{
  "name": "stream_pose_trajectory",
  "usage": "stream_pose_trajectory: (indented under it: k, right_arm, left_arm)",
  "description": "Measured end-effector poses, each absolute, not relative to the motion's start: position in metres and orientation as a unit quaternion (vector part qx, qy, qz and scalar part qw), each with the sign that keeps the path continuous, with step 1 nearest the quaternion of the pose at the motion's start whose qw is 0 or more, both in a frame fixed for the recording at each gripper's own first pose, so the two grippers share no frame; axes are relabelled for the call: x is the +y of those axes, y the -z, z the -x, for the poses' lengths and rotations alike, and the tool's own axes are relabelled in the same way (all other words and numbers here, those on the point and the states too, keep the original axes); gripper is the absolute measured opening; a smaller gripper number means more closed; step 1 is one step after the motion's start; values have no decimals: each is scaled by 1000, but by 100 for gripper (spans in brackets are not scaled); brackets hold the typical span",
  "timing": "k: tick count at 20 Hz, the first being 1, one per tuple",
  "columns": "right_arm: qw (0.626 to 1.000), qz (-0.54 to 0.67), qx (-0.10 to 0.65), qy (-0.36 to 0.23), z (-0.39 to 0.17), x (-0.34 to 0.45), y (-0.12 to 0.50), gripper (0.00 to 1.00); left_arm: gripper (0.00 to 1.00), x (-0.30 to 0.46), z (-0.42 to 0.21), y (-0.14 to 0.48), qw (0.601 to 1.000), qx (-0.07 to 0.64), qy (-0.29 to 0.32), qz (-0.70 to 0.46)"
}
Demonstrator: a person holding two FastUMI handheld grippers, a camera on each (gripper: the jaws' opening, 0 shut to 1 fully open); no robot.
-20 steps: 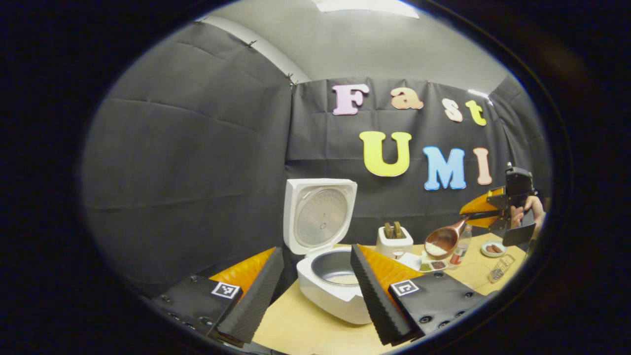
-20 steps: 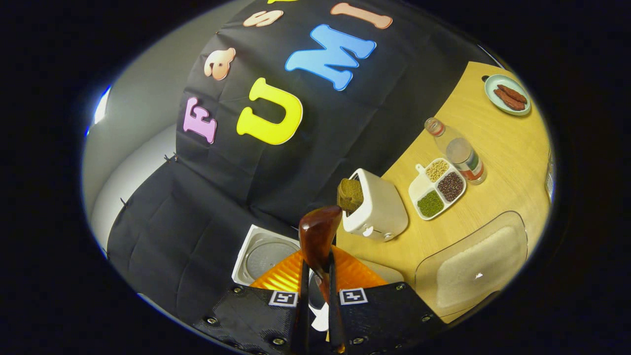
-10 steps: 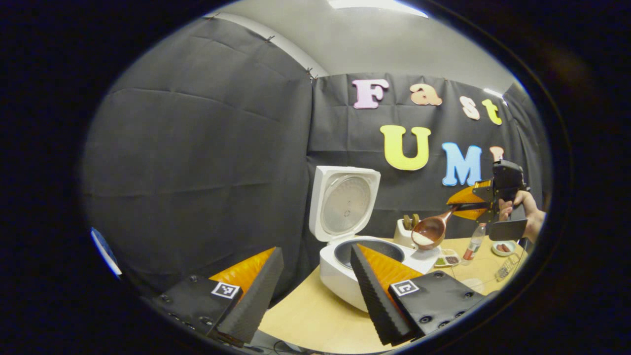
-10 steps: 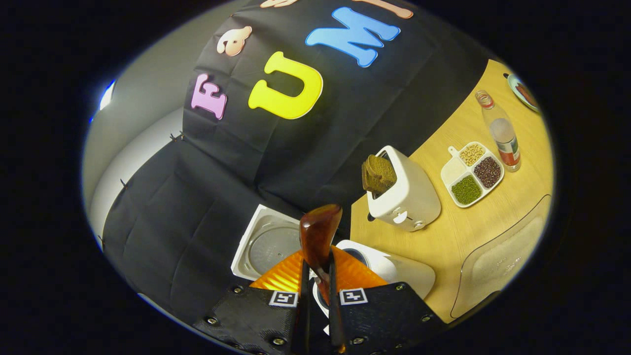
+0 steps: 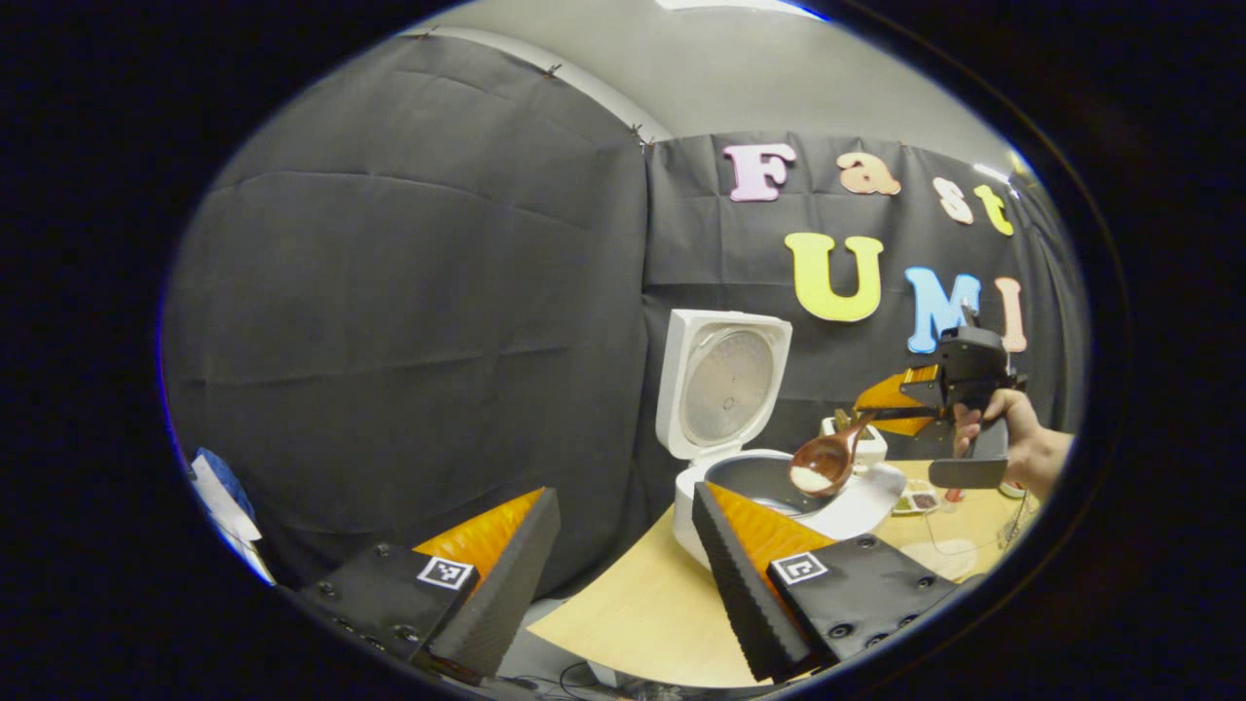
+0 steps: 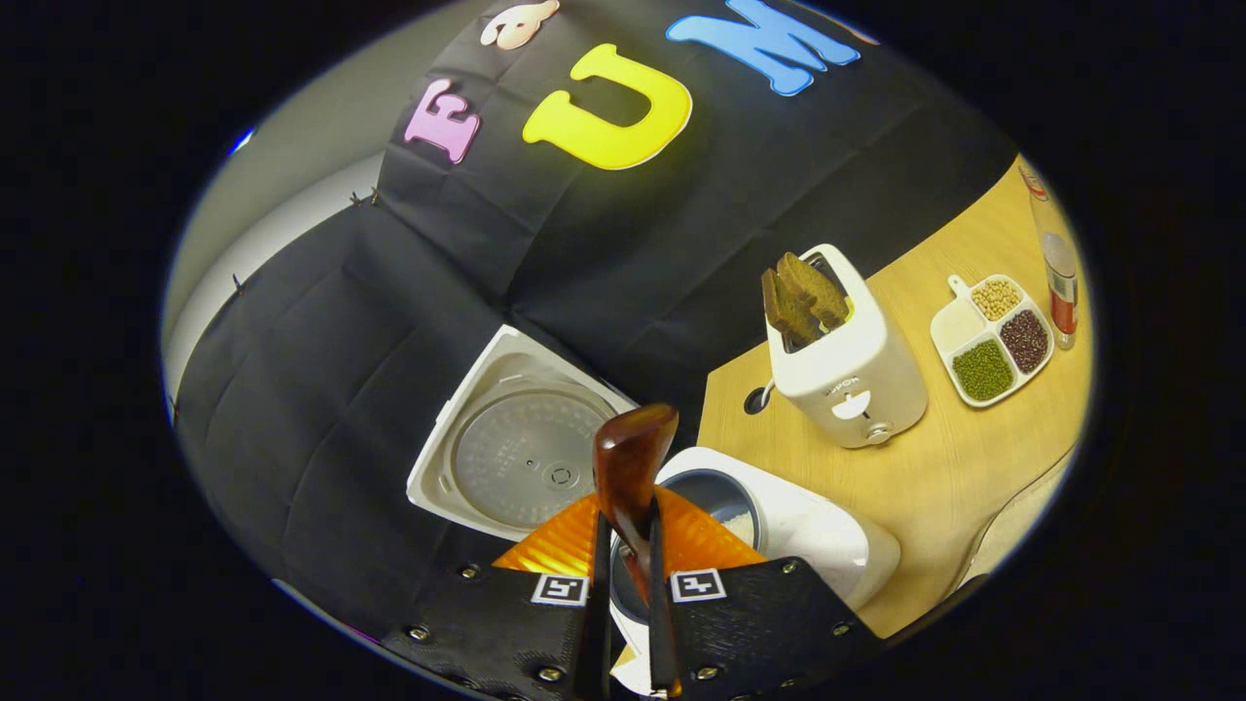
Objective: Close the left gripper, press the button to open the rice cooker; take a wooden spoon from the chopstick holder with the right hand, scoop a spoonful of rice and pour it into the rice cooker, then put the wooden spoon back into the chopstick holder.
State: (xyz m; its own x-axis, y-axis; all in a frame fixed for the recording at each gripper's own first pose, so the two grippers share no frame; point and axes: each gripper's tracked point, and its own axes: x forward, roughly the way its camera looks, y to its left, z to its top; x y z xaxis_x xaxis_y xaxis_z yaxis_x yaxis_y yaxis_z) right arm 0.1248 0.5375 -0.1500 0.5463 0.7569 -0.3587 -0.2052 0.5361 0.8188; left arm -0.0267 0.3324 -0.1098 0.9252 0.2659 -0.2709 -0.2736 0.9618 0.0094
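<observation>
The white rice cooker (image 5: 857, 501) stands with its lid (image 5: 725, 385) up and its grey pot showing. In the left gripper view my right gripper (image 5: 881, 414), held by a hand, is shut on the wooden spoon (image 5: 823, 465); the bowl carries white rice and hangs over the pot. My left gripper (image 5: 623, 565) is open with nothing between its fingers, well short of the cooker. In the right gripper view my right gripper (image 6: 623, 574) clamps the spoon (image 6: 633, 458) by its handle above the cooker (image 6: 827, 535) and its lid (image 6: 526, 458); some rice lies in the pot.
A white toaster (image 6: 847, 365) with brown bread slices stands behind the cooker on the wooden table (image 6: 934, 467). A divided dish (image 6: 993, 339) of beans and a bottle (image 6: 1056, 268) sit to its right. A clear bin (image 6: 1022, 511) edges the right.
My right gripper has carried the spoon of rice from beside the toaster to over the cooker's pot. The left gripper's view has swung left and stayed open.
</observation>
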Motion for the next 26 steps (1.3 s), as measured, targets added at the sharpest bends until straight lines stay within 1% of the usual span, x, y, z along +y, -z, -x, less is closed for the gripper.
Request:
stream_pose_trajectory:
  k: [1,5,9,12,15,18,22,26]
  right_arm:
    - [799,-365,368,-304,-125,543,154,16]
    - [824,-305,357,-317,-122,553,167,16]
    - [858,-213,308,-352,-122,557,163,16]
    - [877,-141,262,-377,-117,561,154,16]
    - [881,-78,219,-412,-107,568,142,16]
    - [886,14,154,-437,-99,574,131,16]
    - [883,122,81,-447,-91,584,127,16]
    - [877,166,57,-448,-86,584,128,16]
  left_arm:
    - [96,335,29,112,980,139,-141,13]
    - [95,338,32,116,978,144,-151,17]
    - [95,338,36,121,977,147,-153,17]
    - [95,336,38,124,978,146,-150,21]
    - [96,332,38,126,978,147,-145,21]
    - [96,333,36,129,978,147,-144,24]
    - [96,333,34,131,978,148,-144,28]
    - [95,336,32,131,978,147,-145,31]
